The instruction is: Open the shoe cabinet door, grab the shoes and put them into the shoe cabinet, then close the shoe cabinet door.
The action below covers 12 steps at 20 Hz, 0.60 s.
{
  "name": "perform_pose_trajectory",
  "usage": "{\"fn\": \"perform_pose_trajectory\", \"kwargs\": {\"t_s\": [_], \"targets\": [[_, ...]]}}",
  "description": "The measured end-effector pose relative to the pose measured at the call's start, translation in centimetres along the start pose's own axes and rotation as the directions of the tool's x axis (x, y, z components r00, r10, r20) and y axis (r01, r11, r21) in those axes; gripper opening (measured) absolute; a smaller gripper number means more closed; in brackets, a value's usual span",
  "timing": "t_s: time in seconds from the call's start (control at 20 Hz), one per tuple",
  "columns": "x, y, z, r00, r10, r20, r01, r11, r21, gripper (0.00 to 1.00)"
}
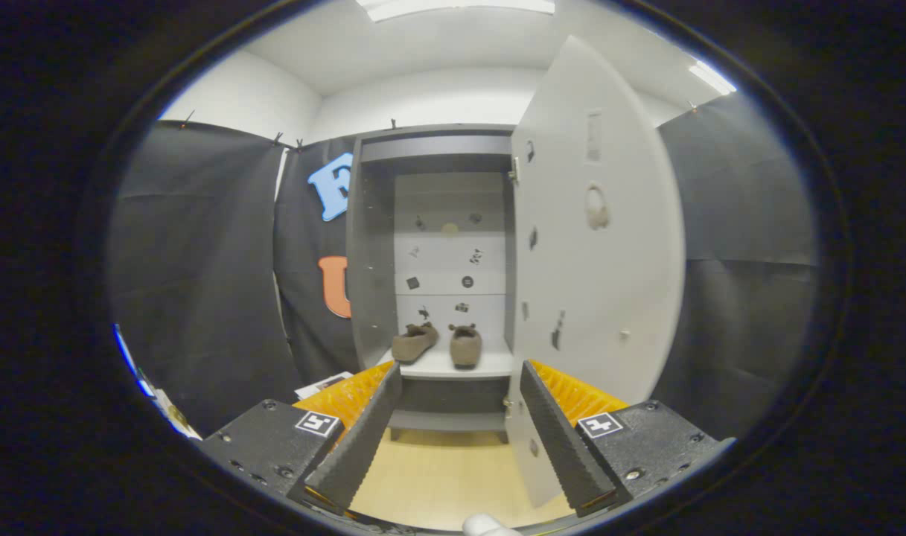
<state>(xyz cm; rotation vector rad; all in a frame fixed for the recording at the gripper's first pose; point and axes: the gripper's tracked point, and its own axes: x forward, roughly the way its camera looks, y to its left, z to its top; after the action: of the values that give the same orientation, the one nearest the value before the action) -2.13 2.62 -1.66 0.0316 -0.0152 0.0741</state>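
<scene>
Shoe cabinet [430, 246], gripper view: it stands ahead against the booth wall, beyond the fingers, with its door [598, 223] swung wide on the right-hand side. The door's inner face is turned toward the camera and its lower edge comes down close by the right finger; whether the two touch cannot be told.

Shoes [438, 344]: two brown, soft-looking shoes sit on the cabinet's bottom shelf [453, 365], side by side with a small gap between them. The left one is angled with its toe toward the left wall; the right one points straight back. Both lie well inside the front lip of the shelf.

Gripper [460, 398]: fingers released, spread apart, nothing between them. Through the gap show the shelf front and the pale wooden floor [438, 476]. Small dark stickers dot the cabinet's back panel and the door. A white object [486, 525] shows at the very bottom between the fingers; too little of it to identify.

Progress, judged from the layout: door opened, done; shoes placed in the cabinet, done, with the fingers already clear of them. Remaining: close the door. This likely calls for getting the fingers to the door's free edge or outer face and swinging it leftward until it meets the frame.
</scene>
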Motion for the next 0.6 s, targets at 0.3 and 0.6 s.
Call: {"fn": "perform_pose_trajectory", "kwargs": {"t_s": [0.3,0.6], "targets": [[-4.5,-10.5,0.2,0.989,-0.147,-0.010,0.147,0.989,0.006,1.00],[-2.1,-17.8,0.3,0.992,-0.125,-0.028,0.126,0.992,0.030,1.00]]}}
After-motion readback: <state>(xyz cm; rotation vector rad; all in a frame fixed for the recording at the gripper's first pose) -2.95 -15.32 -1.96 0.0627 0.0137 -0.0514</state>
